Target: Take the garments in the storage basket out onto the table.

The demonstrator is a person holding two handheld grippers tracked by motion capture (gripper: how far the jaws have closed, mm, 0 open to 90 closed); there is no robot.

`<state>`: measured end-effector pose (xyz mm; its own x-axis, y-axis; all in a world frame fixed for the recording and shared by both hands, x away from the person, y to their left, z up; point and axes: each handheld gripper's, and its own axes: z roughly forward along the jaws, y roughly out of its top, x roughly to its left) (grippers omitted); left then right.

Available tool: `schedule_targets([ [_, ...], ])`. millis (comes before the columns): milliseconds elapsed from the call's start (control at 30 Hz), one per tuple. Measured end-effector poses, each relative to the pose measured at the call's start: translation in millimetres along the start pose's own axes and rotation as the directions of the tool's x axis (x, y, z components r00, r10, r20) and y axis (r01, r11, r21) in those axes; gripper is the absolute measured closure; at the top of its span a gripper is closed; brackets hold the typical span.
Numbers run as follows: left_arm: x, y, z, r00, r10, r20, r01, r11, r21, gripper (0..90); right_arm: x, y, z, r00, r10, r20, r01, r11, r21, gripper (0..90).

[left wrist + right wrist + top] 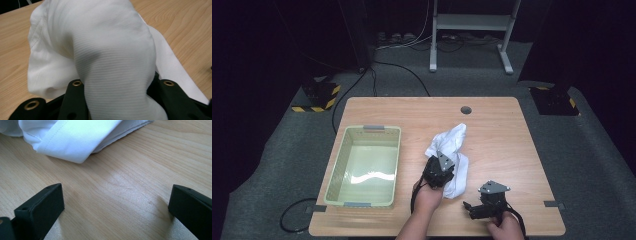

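A crumpled white cloth [451, 142] lies on the wooden table [502, 130], right of centre. My left gripper [443, 167] sits at the cloth's near end, shut on a thick bunched fold of it. In the left gripper view that fold [112, 55] rises from between the black jaws and drapes away over the wood. My right gripper [469, 207] rests low near the table's front edge, right of the cloth, and it is open. In the right gripper view its jaws [116, 202] stand wide apart over bare wood, with a folded hem of the cloth [75, 142] a short way ahead.
A pale green plastic basket [337, 165] stands on the left half of the table, with nothing in it. A round cable hole [466, 109] sits near the far edge. Grey carpet surrounds the table, and a white frame stand [472, 22] is beyond.
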<state>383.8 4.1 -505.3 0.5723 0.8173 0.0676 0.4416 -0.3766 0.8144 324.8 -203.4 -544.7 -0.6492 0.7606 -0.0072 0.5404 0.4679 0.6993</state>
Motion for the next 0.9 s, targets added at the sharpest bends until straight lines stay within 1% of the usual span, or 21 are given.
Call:
schedule_targets([
  [100,-1.5,-2.3,5.2,0.9999,0.010,0.007,-0.011,0.9994,0.032,59.0,0.0,0.0,0.0,1.0000,0.000,0.000,0.000,1.000,0.000,0.0],
  [300,-2.8,-5.3,10.2,0.9998,0.016,0.009,-0.016,0.9983,0.057,57.4,0.0,0.0,0.0,1.0000,0.000,0.000,0.000,1.000,0.000,0.0],
  [400,-2.4,-8.4,14.3,0.9996,0.025,0.010,-0.026,0.9963,0.082,57.2,0.0,0.0,0.0,1.0000,0.000,0.000,0.000,1.000,0.000,0.0],
  [533,-1.7,-10.3,16.3,0.9997,0.022,0.011,-0.023,0.9956,0.091,56.4,0.0,0.0,0.0,1.0000,0.000,0.001,0.000,1.000,0.000,0.0],
  [667,-2.0,-9.5,17.2,0.9995,0.029,0.012,-0.030,0.9945,0.100,56.2,0.0,0.0,0.0,1.0000,0.000,0.000,0.000,1.000,0.000,0.0],
  [767,-2.0,-10.1,18.7,0.9993,0.032,0.021,-0.034,0.9930,0.113,55.5,0.0,0.0,0.0,1.0000,0.000,0.000,0.000,1.000,0.000,0.0],
  [900,-0.6,-10.2,19.1,0.9993,0.027,0.027,-0.030,0.9923,0.120,53.7,0.0,0.0,0.0,1.0000,0.000,0.000,0.000,1.000,0.000,0.0],
])
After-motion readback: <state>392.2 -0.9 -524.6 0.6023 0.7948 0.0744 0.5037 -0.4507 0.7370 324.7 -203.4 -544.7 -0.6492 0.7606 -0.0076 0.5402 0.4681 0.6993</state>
